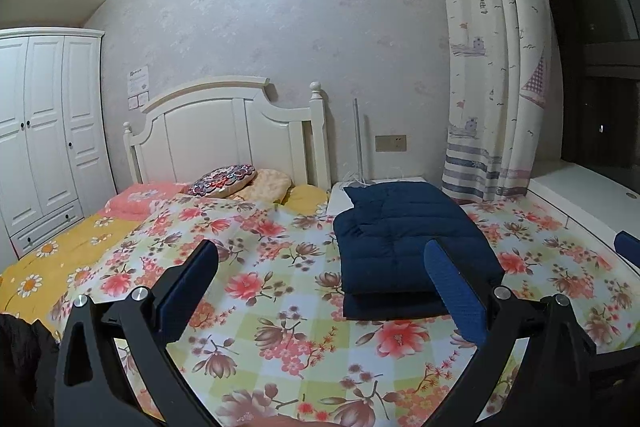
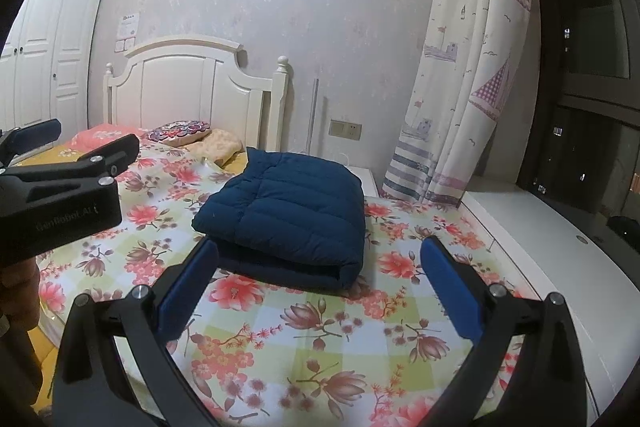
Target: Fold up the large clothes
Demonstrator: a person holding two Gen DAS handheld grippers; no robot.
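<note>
A navy quilted down jacket (image 1: 404, 243) lies folded into a thick rectangle on the floral bedspread (image 1: 260, 299), toward the bed's right side. It also shows in the right wrist view (image 2: 292, 215). My left gripper (image 1: 322, 267) is open and empty, held above the bedspread, left of and in front of the jacket. My right gripper (image 2: 320, 259) is open and empty, just in front of the jacket's near folded edge. The left gripper (image 2: 60, 143) shows from the side at the left of the right wrist view.
A white headboard (image 1: 224, 131), pillows (image 1: 224, 181) and a yellow sheet (image 1: 52, 259) are at the bed's head and left. A white ledge (image 2: 540, 239) and a sailboat curtain (image 2: 464, 67) run along the right. A white wardrobe (image 1: 40, 131) stands far left.
</note>
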